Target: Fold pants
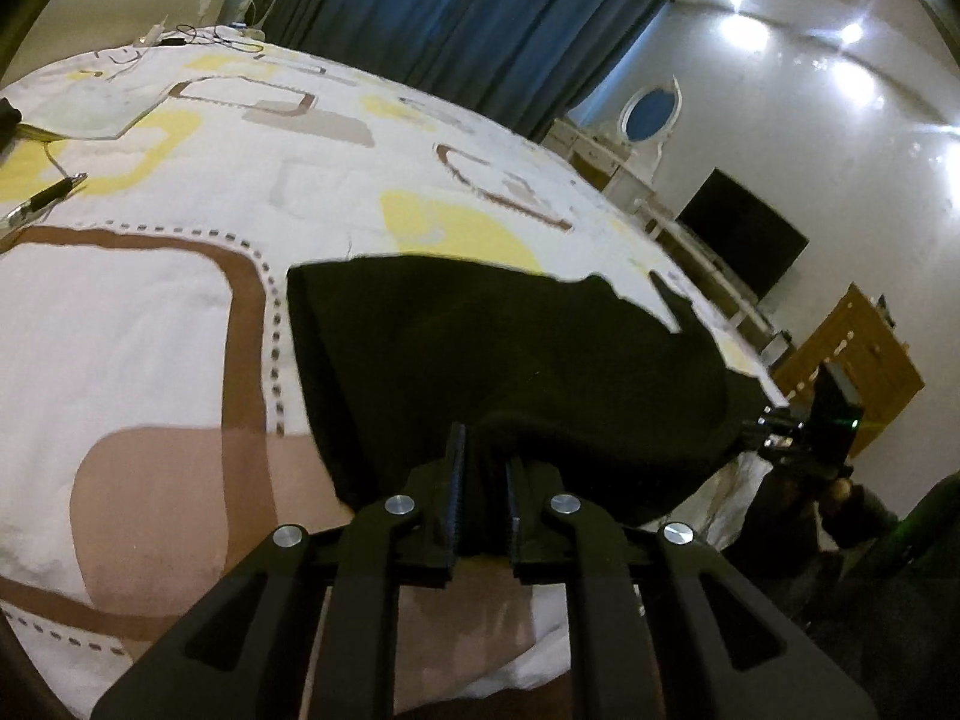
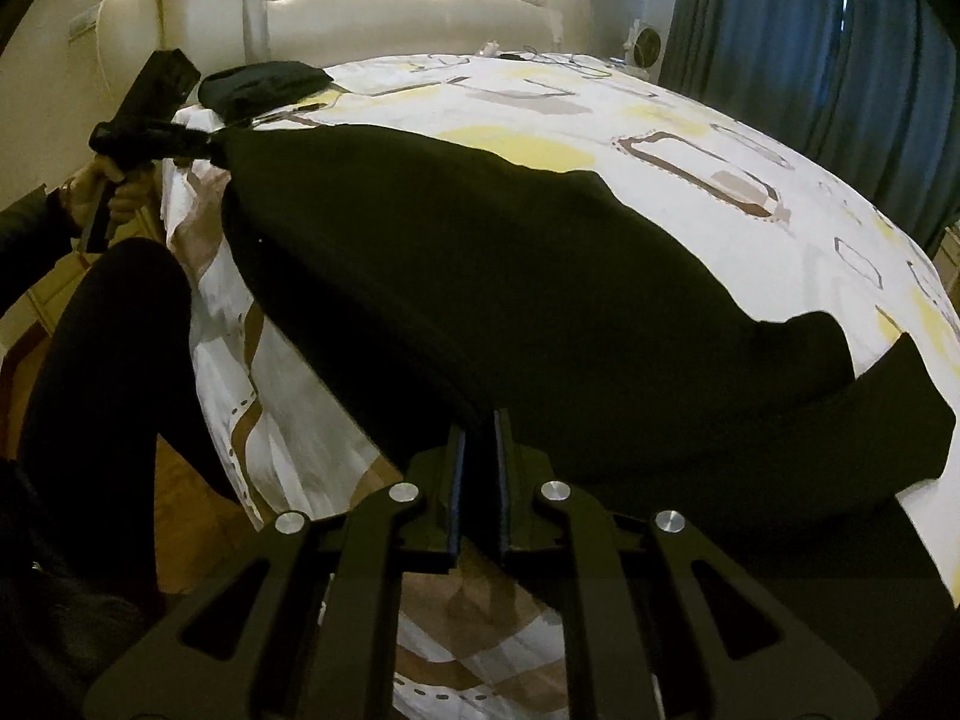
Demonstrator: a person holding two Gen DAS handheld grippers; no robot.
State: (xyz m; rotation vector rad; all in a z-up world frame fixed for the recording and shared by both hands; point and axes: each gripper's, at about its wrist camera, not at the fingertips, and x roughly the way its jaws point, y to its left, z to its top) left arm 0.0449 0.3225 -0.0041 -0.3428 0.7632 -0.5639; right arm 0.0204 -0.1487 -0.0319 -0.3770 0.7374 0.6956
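The black pants are lying stretched along the near edge of the bed, over its patterned bedspread. The left gripper is clamping one end of the fabric, while the right gripper is pinching the other.

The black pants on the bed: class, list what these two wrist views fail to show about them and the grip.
- Pants: right wrist view, too dark to show seams, waistband or layers.
- Gripped edge: left wrist view, hidden between the left gripper fingers.
- Right gripper: cloth covers its fingertips.
- Bedspread under the pants: covered.
- Pen: blurred near the left edge.
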